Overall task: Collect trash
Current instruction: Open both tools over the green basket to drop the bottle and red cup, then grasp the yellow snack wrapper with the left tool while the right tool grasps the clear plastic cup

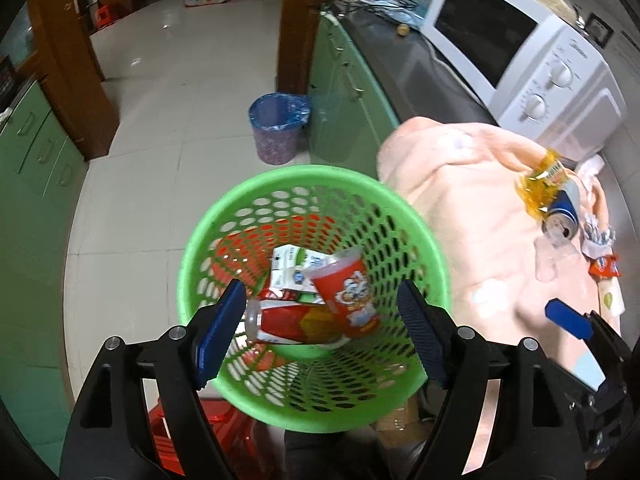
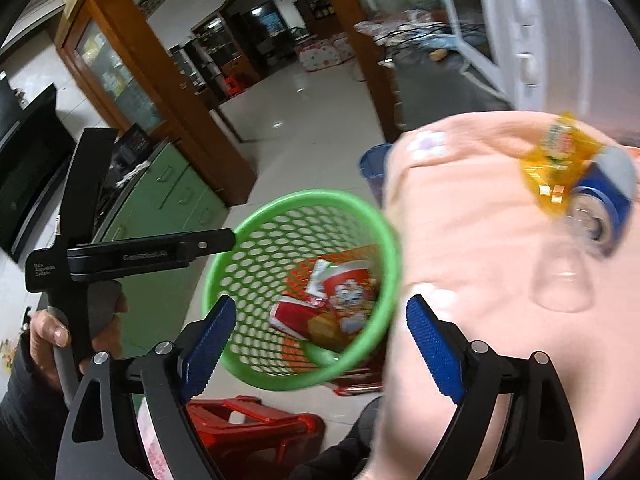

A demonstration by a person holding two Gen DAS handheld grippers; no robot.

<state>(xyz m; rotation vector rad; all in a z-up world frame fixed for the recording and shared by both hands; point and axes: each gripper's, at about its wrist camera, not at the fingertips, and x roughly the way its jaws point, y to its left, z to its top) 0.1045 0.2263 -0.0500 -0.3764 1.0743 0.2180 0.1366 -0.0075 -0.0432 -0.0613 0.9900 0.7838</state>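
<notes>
- I see my left gripper point(image 1: 320, 332) right over the green basket point(image 1: 416, 220). Its jaws are wide apart and nothing is between them.
- My right gripper point(image 2: 320, 344) is wide apart too, and it holds nothing. It hangs by the basket's rim, at the edge of the table.
- Some trash is already in the basket: a red cup point(image 1: 348, 296) with a cartoon on it, a white and green carton point(image 1: 288, 268), and a red and white bottle point(image 1: 288, 322) lying on its side.
- So I think part of the job is done.
- There is still trash on the peach cloth point(image 1: 460, 208) that covers the table. I see a yellow wrapper point(image 1: 540, 184), and a blue can point(image 1: 564, 216) lying on its side just beside it.
- Near the can is a clear plastic cup point(image 1: 554, 256), a small orange snack packet point(image 1: 606, 266), and some crumpled paper point(image 1: 598, 234).
- All of these are well apart from the basket, far over by the white microwave point(image 1: 532, 48).
- I guess the next thing is to reach over for the wrapper or the can.
- The pictures are blurry, so I cannot tell if more small bits are hiding in the folds of the cloth.
</notes>
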